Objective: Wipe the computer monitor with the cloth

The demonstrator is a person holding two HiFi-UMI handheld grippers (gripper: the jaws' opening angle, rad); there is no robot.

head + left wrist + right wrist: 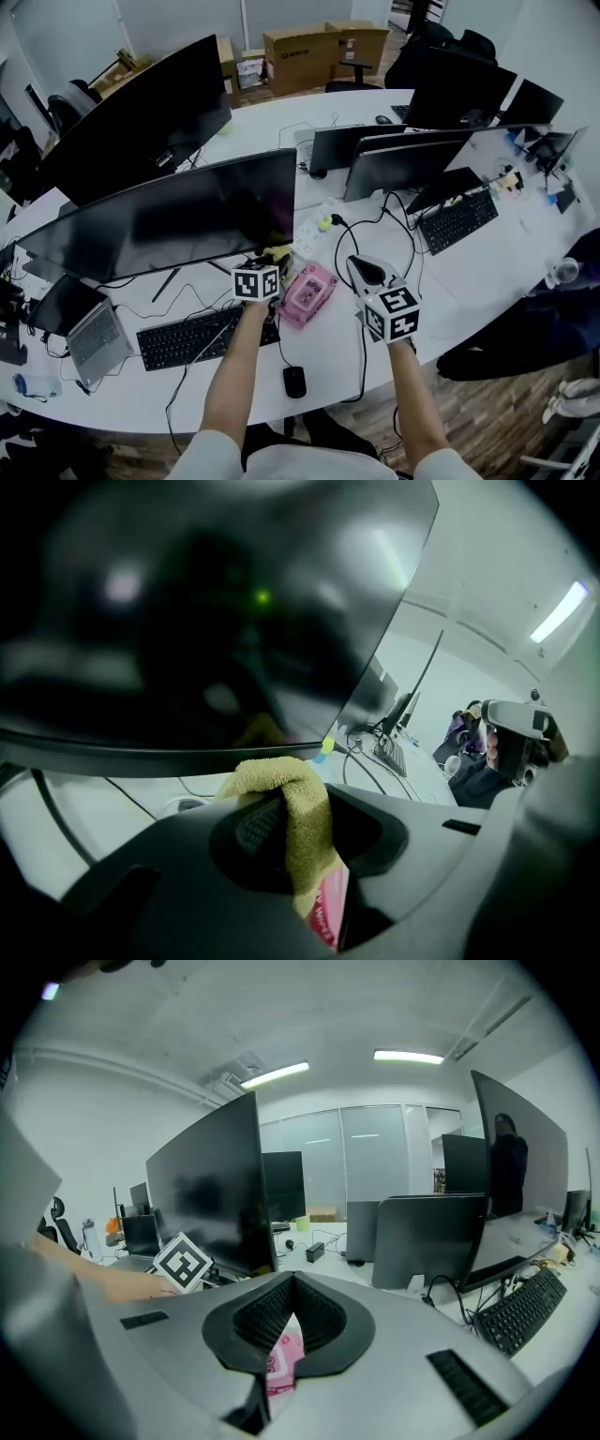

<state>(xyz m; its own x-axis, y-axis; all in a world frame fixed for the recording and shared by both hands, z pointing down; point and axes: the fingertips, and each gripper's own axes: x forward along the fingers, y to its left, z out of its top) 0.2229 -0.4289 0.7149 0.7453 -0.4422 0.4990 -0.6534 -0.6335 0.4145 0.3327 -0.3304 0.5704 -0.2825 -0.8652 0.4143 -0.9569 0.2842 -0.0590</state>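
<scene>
The wide dark monitor stands on the white desk in front of me; it fills the top of the left gripper view and shows at the left of the right gripper view. My left gripper is shut on a yellow-green cloth, just below the screen's lower right corner. In its own view, the cloth bulges out between the jaws of the left gripper, close under the screen's bottom edge. To the right, my right gripper hangs over the desk, shut and holding nothing.
A pink wipes pack lies between the two grippers. A black keyboard, a mouse and a small laptop sit near the front edge. More monitors and a second keyboard stand at the right. Cables cross the desk.
</scene>
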